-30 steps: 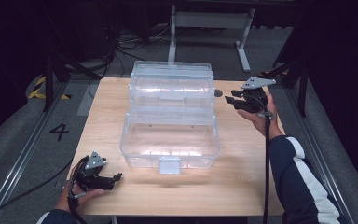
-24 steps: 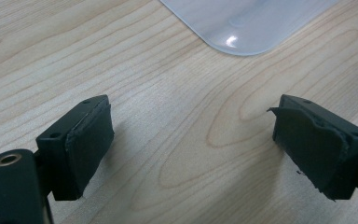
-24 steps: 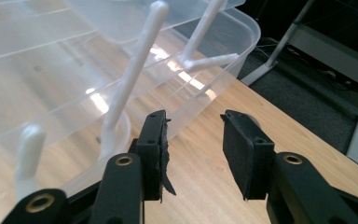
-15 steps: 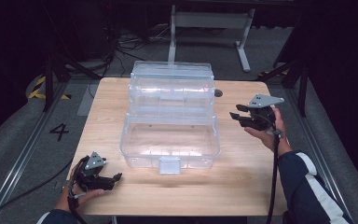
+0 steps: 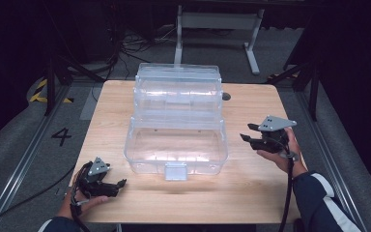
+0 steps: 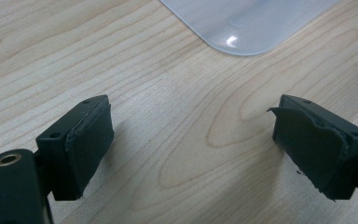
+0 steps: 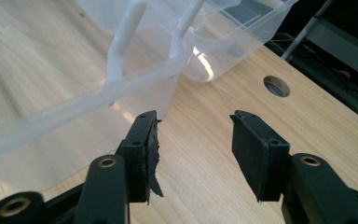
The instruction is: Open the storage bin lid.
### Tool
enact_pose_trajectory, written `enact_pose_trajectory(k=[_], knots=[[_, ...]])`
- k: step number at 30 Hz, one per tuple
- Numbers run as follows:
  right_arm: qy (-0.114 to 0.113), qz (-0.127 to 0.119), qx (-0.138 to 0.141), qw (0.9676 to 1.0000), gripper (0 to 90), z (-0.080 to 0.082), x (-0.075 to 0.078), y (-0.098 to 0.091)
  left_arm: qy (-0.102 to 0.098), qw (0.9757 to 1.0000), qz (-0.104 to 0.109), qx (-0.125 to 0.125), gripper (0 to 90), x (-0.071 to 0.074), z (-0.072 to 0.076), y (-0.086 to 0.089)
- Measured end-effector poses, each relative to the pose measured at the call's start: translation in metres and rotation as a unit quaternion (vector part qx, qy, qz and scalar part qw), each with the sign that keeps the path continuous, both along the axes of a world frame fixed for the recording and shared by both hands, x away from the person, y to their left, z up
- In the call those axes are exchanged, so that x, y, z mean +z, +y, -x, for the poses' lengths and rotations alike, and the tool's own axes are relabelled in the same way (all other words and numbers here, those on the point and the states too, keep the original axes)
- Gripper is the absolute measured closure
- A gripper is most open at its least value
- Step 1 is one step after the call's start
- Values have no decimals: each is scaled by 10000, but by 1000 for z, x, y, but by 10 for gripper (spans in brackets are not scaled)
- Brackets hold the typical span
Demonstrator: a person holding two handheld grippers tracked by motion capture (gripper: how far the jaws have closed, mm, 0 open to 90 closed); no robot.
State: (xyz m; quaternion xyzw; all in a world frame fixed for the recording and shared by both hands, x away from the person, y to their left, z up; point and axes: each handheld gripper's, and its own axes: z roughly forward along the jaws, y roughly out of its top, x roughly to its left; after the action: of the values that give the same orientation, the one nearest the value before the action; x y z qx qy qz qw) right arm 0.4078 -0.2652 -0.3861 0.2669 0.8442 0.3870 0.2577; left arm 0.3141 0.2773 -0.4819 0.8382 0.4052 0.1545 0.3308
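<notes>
A clear plastic tiered box (image 5: 176,123) stands open in the middle of the wooden table (image 5: 251,193), its upper trays stepped back. My left gripper (image 5: 121,184) rests at the table's front left corner, jaws wide apart over bare wood (image 6: 191,140), with a corner of the box (image 6: 247,23) ahead of it. My right gripper (image 5: 246,133) hovers just right of the box's lower tray, open, its jaws having just been opening with nothing between them. In the right gripper view (image 7: 193,135) the tray's corner and white hinge arms (image 7: 121,51) lie close on the left.
A round hole (image 5: 226,96) (image 7: 277,86) sits in the table behind the box's right side. A metal stand (image 5: 217,21) and cables lie on the floor beyond the far edge. A floor mark "4" (image 5: 61,137) is at the left.
My right gripper has come toward the near side and downward along the box's right side, from beside the upper trays to beside the lower tray, and its jaws have spread. The left gripper has stayed put.
</notes>
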Motion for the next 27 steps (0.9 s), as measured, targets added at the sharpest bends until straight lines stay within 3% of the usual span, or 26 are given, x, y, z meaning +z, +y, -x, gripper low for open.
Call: enact_pose_trajectory(k=[15, 18, 27], knots=[[124, 202, -166, 9996, 452, 31, -34, -21, 17, 10000, 6, -3, 124, 0, 0, 0], [217, 265, -213, 9992, 441, 37, -42, -26, 7, 10000, -8, -10, 124, 0, -1, 0], [602, 126, -490, 9969, 406, 49, -62, -48, 0, 10000, -5, -26, 121, 0, -2, -1]])
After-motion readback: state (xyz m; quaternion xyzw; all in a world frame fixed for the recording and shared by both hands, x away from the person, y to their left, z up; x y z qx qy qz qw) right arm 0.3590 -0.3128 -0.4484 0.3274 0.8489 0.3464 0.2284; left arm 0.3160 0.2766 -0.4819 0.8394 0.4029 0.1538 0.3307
